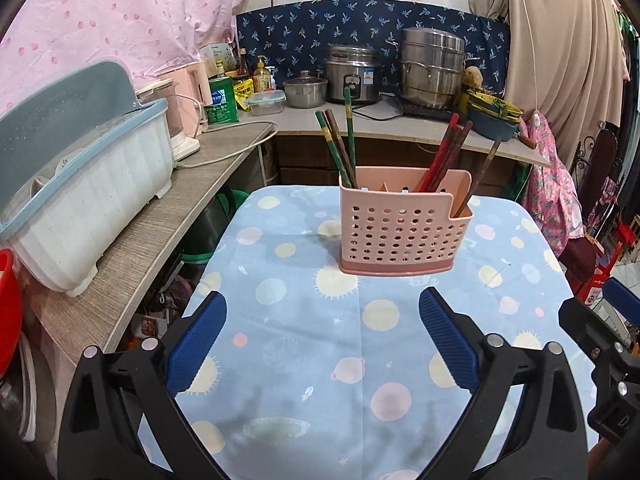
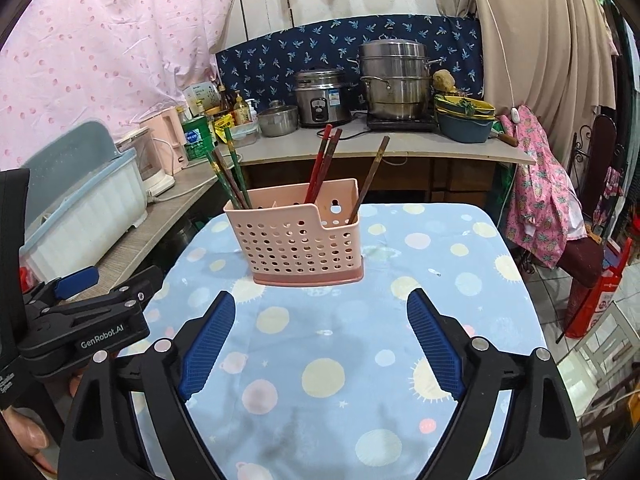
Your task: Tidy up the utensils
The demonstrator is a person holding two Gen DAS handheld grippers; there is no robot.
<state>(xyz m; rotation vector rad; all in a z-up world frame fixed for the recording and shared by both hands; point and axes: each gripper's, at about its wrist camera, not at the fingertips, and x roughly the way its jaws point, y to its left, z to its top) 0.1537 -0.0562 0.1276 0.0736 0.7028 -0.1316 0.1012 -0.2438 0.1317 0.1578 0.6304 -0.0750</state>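
A pink perforated utensil holder (image 1: 396,228) stands upright on the blue planet-print tablecloth (image 1: 304,344); it also shows in the right wrist view (image 2: 300,240). Green chopsticks (image 1: 340,148) lean in its left compartment, red ones (image 1: 444,156) in the middle, a brown one (image 1: 480,176) at the right. The same sets show in the right wrist view: green (image 2: 228,176), red (image 2: 324,164), brown (image 2: 370,180). My left gripper (image 1: 322,308) is open and empty, short of the holder. My right gripper (image 2: 322,308) is open and empty, also short of it.
A white dish rack with a blue lid (image 1: 80,184) sits on the wooden counter at left. Pots, a rice cooker (image 1: 352,76), bottles and stacked bowls (image 1: 494,116) line the back counter. A red bag (image 2: 596,300) and a chair with pink cloth stand at right.
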